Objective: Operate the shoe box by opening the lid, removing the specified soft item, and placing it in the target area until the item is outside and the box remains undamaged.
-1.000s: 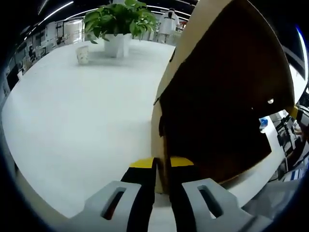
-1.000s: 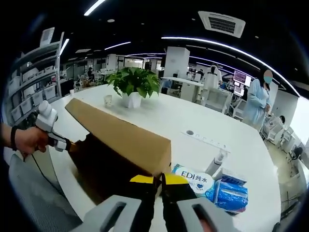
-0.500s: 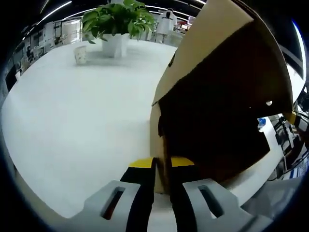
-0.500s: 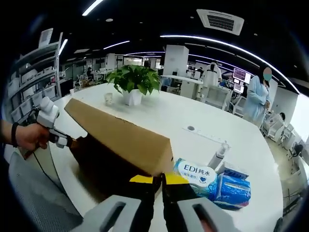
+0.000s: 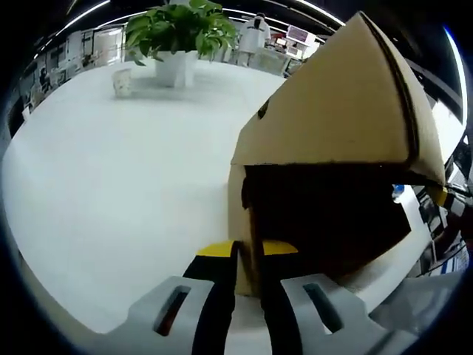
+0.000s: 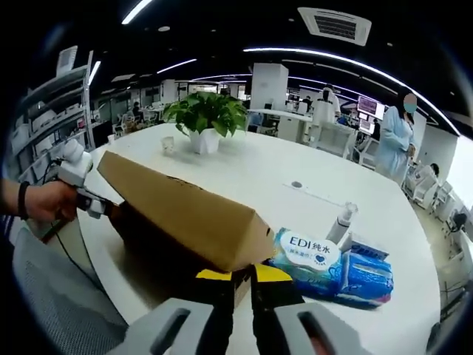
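Note:
I hold a brown cardboard shoe box lid by its two ends above the white table. My left gripper is shut on one end wall, and the lid's dark underside opens to its right. My right gripper is shut on the other end of the cardboard lid. Across the lid in the right gripper view, a hand holds the left gripper. Soft blue tissue packs marked EDI lie on the table just right of the lid.
A potted green plant and a small paper cup stand at the table's far side. A white spray bottle stands behind the tissue packs. The plant and cup sit far back in the left gripper view. People stand in the office beyond.
The lid has tipped so its top face shows in the left gripper view and less dark underside. In the right gripper view the lid sits lower and the tissue packs show more fully.

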The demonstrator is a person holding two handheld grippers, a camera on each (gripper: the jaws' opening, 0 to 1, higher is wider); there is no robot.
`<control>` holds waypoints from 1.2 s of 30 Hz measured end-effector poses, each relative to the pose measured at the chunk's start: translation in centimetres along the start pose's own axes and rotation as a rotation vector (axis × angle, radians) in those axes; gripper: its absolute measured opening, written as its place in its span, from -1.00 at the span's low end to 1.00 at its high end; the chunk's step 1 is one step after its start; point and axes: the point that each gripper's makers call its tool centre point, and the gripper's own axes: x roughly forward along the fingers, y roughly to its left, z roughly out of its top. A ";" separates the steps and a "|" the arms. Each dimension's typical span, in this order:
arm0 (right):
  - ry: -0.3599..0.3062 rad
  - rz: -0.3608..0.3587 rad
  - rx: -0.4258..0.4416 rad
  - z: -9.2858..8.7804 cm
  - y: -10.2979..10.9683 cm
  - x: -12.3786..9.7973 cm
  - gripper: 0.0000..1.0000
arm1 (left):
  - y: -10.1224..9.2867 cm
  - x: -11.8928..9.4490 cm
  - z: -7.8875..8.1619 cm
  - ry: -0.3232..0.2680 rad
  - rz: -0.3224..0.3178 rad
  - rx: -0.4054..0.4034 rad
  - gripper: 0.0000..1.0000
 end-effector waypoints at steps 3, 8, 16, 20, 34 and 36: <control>0.009 0.007 0.005 -0.4 0.1 0.1 -0.96 | 0.0 0.0 0.0 0.004 -0.010 0.000 -0.80; 0.024 0.020 0.023 -1.1 0.5 0.4 -0.96 | 0.0 0.0 0.0 0.007 -0.020 0.013 -0.79; 0.041 0.030 0.039 -2.4 0.8 0.7 -0.96 | -0.2 -0.2 -0.1 0.008 -0.058 0.045 -0.75; 0.047 0.034 0.052 -2.9 0.8 0.8 -0.95 | -0.3 -0.3 -0.1 0.005 -0.065 0.064 -0.74; 0.072 0.044 0.075 -4.3 1.3 0.8 -0.91 | -0.3 -1.4 0.5 -0.015 -0.084 0.111 -0.77; 0.071 0.045 0.079 -4.4 1.4 0.8 -0.90 | -0.3 -1.7 0.5 -0.015 -0.085 0.124 -0.77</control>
